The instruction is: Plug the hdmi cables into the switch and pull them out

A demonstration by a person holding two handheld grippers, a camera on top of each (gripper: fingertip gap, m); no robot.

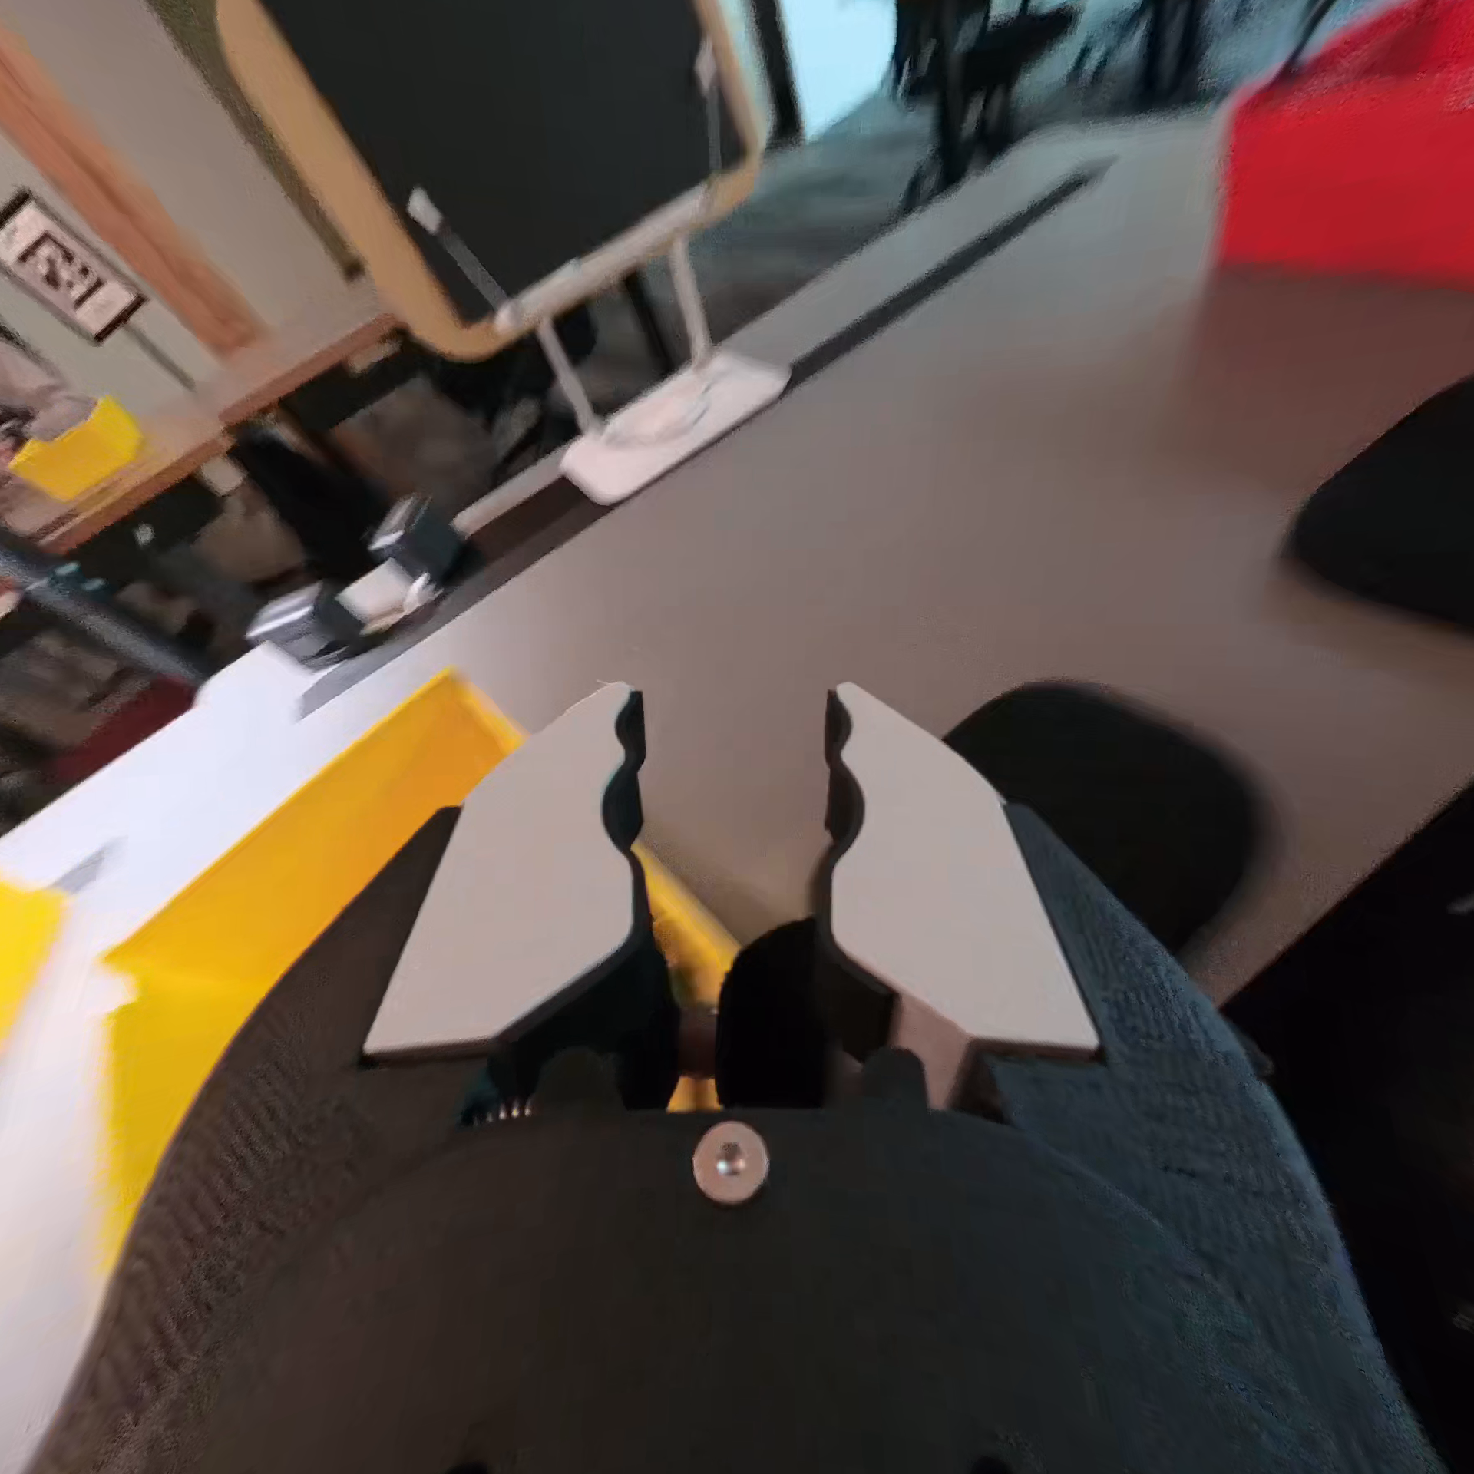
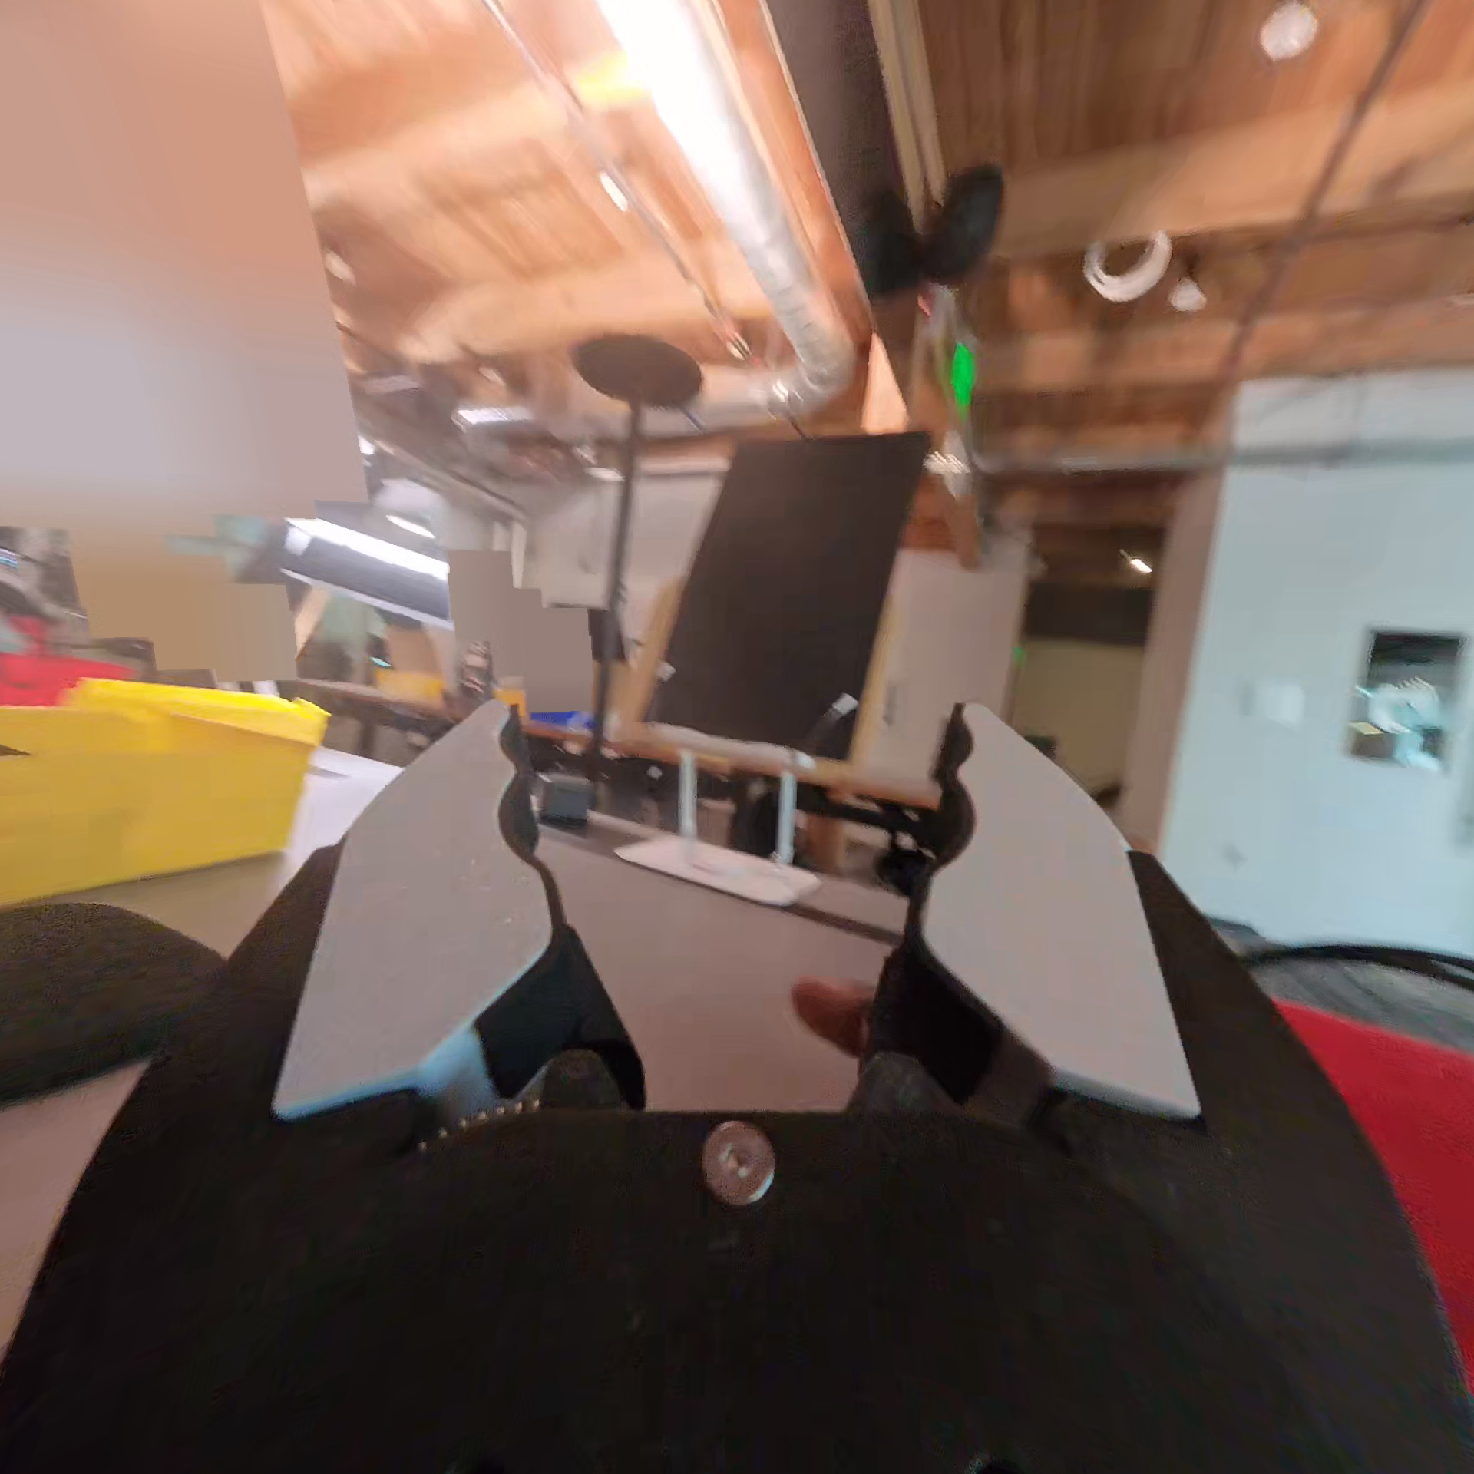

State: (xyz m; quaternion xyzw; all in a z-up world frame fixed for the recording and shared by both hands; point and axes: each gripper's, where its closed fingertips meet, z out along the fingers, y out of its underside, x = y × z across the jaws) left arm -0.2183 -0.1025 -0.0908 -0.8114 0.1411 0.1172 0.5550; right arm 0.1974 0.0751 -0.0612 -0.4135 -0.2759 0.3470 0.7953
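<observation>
No HDMI cable or switch shows in either view. My left gripper [image 1: 734, 702] is open and empty, tilted over the grey table [image 1: 917, 494], with a yellow bin [image 1: 303, 861] under its left finger. My right gripper [image 2: 732, 722] is open wide and empty, raised and pointing across the table [image 2: 718, 973] toward the room. Both views are blurred by motion.
A dark panel on a white stand [image 1: 678, 415] stands at the table's far side and also shows in the right wrist view [image 2: 718, 865]. Black rounded pads [image 1: 1117, 805] lie on the table. A red object [image 1: 1348, 151] is at the right. A yellow bin [image 2: 151, 782] sits left.
</observation>
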